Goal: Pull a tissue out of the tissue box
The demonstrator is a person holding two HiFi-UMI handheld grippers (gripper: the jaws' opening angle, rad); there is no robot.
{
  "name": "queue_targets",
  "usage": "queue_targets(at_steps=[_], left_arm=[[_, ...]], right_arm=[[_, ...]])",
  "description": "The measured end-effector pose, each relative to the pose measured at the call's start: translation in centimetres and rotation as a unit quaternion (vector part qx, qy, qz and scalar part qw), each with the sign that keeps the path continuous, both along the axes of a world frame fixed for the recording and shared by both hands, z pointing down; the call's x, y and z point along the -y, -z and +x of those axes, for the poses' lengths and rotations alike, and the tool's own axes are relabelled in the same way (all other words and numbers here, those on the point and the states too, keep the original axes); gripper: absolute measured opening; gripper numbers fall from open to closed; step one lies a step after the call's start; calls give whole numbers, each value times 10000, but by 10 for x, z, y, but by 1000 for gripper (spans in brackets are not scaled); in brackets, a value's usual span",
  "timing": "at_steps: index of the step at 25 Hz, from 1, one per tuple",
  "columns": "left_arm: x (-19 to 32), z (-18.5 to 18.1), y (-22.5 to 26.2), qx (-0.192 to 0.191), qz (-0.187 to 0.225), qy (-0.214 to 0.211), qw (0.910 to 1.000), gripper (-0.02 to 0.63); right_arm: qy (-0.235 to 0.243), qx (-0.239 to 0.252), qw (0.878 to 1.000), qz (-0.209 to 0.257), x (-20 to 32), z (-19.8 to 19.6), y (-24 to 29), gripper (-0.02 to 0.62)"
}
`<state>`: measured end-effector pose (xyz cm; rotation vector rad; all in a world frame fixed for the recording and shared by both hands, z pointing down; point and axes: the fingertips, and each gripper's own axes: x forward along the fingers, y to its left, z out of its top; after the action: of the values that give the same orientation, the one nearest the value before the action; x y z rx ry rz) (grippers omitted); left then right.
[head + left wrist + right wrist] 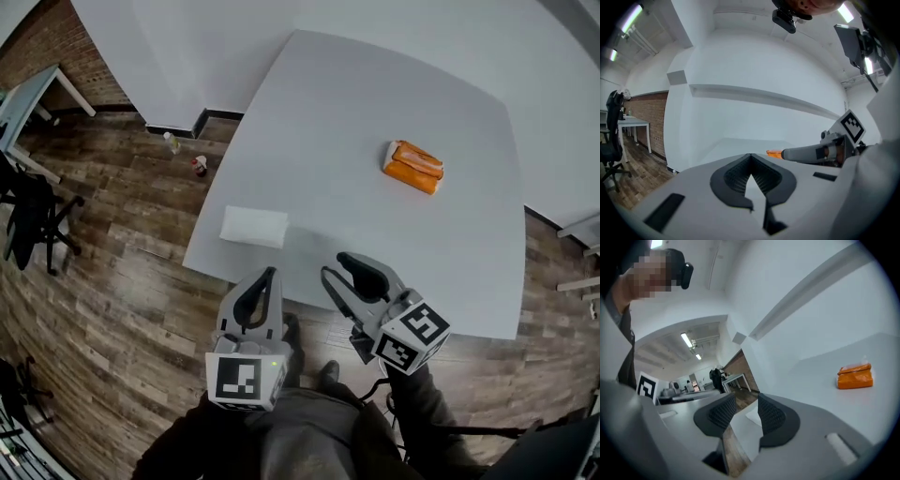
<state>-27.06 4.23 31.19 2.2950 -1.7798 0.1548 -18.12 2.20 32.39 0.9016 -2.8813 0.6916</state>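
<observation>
Jaws of the right gripper (335, 265) stand wide apart and empty, while those of the left gripper (269, 274) meet at the tips on nothing. Both hover off the near edge of the table (375, 94), probably because one white tissue (253, 226) already lies flat by that edge, well apart from the orange tissue box (412, 167).

- In the left gripper view, the orange tissue box (774, 153) shows only as a sliver behind the right gripper (787, 153).
- In the right gripper view, that gripper's fingers (774, 416) partly hide the white tissue (752, 416).
- On the floor (122, 244), a small bottle (172, 142) and a red-topped item (199, 166) are too small to identify.
- The black chair (33, 220) is cut off at the left edge.
</observation>
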Motion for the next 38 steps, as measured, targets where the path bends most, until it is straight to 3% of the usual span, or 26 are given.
queue_targets(at_steps=[4, 8, 13, 18, 25, 38], left_arm=[[-33, 56, 31, 124, 270, -172, 9994, 0], [-66, 112, 60, 250, 471, -289, 9982, 0], [-99, 151, 87, 397, 716, -403, 9958, 0], [-116, 153, 104, 369, 918, -345, 9945, 0], [-127, 152, 122, 300, 1128, -669, 9909, 0], [-134, 165, 134, 294, 1206, -856, 9886, 0]], right_arm=[[-487, 351, 9982, 82, -41, 48, 50, 110], [-935, 138, 9944, 464, -85, 95, 85, 80], [-1309, 129, 9889, 693, -124, 131, 111, 61], [-1612, -9, 9817, 1012, -148, 134, 131, 37], [-1972, -103, 9709, 1356, -171, 128, 149, 8], [-2014, -143, 9671, 1544, -178, 133, 164, 2]])
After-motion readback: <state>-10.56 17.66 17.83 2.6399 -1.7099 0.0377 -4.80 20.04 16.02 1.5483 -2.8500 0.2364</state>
